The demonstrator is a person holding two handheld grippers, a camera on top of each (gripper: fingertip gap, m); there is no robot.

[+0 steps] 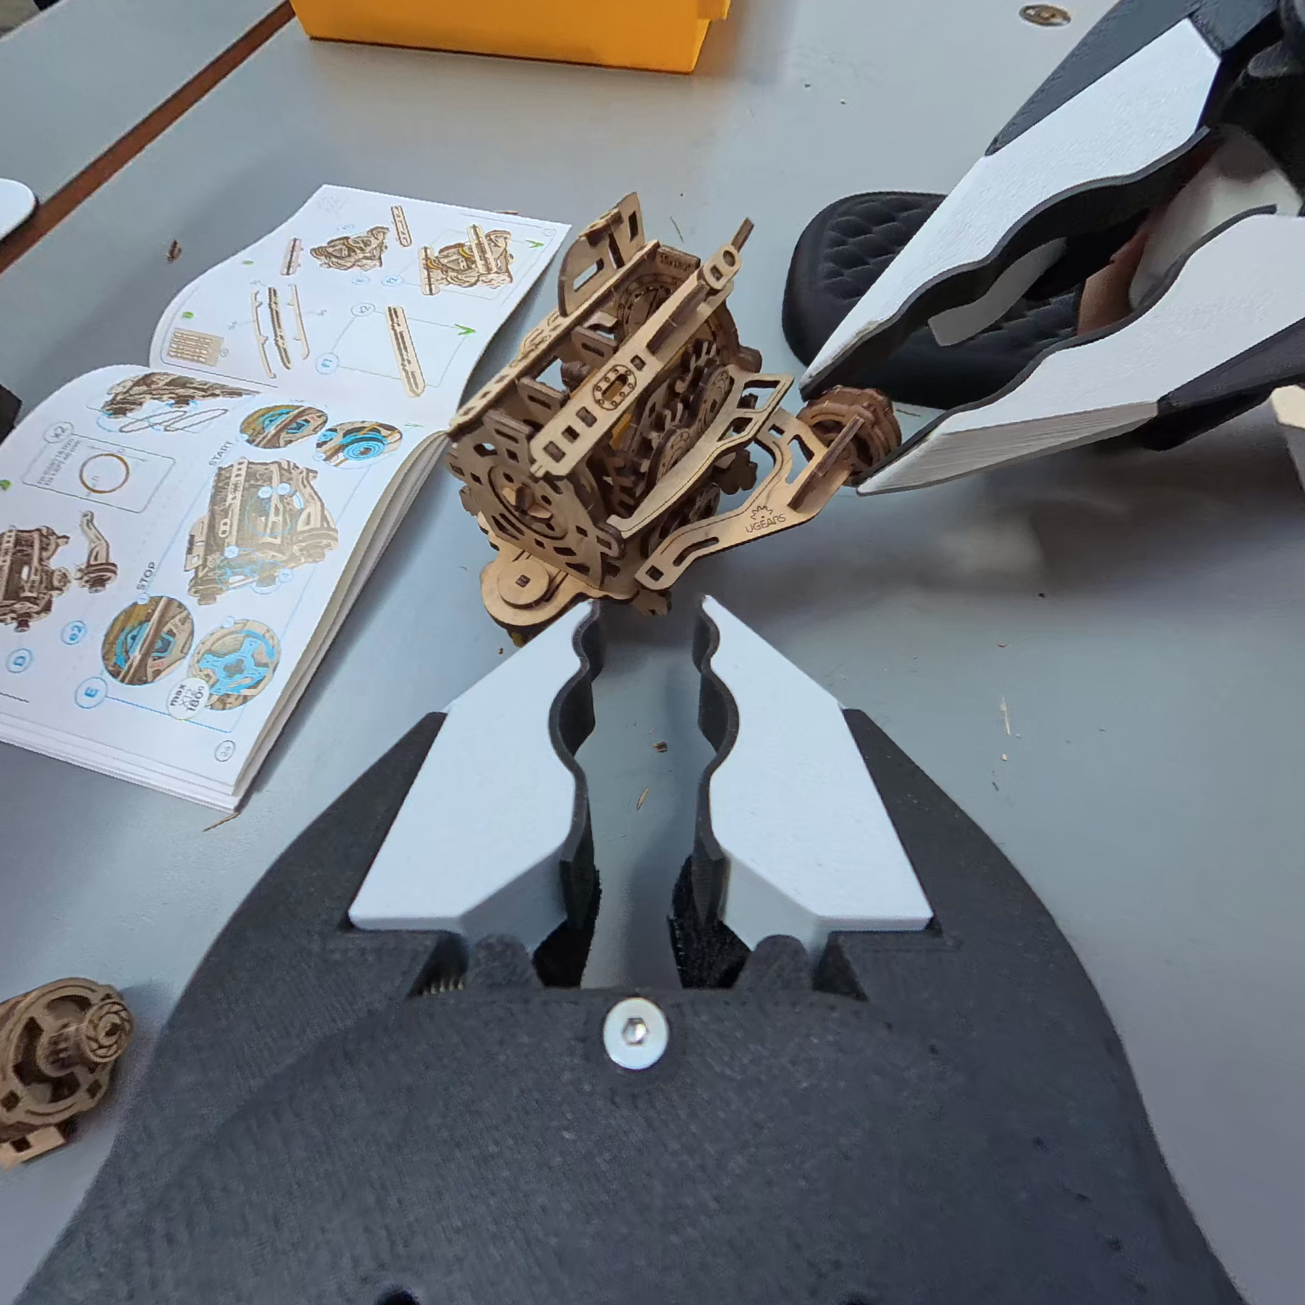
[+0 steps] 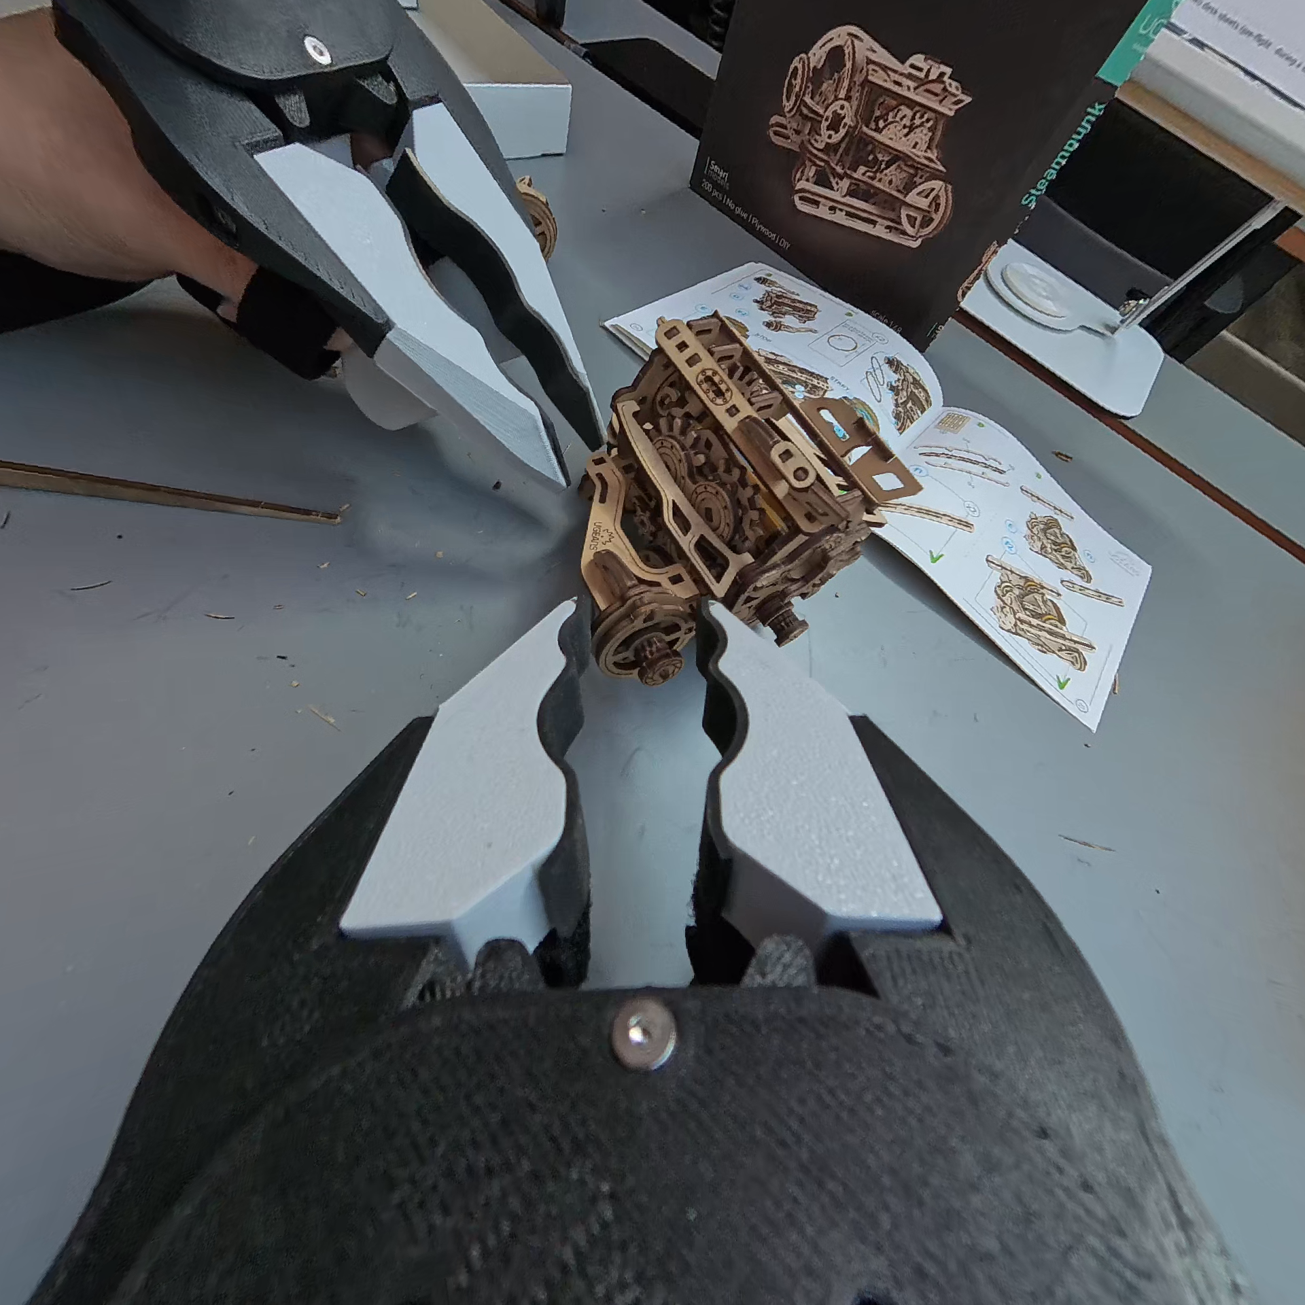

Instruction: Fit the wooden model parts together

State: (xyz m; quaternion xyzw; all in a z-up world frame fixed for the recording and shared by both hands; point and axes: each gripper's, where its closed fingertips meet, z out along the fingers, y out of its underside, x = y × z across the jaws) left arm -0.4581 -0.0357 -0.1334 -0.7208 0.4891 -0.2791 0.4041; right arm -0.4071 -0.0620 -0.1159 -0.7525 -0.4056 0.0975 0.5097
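Where frame bears engraved lettering, wooden model [image 1: 607,438] tilts beside printed booklet [image 1: 212,494]

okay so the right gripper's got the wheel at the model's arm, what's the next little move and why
Probably push the wheel a little further onto the model, holding the grip. The right gripper pinches the wheel where it meets the model's arm. The left gripper sits at the model's base, jaws apart, so bracing there looks wise first.

A: What gets cut off?
B: The yellow box [image 1: 508,32] at the far edge, and a loose wooden wheel part [image 1: 53,1059] at the near left.
A: Anything hidden?
B: The wooden model's [image 1: 607,438] underside, behind the left claw [image 1: 646,611].
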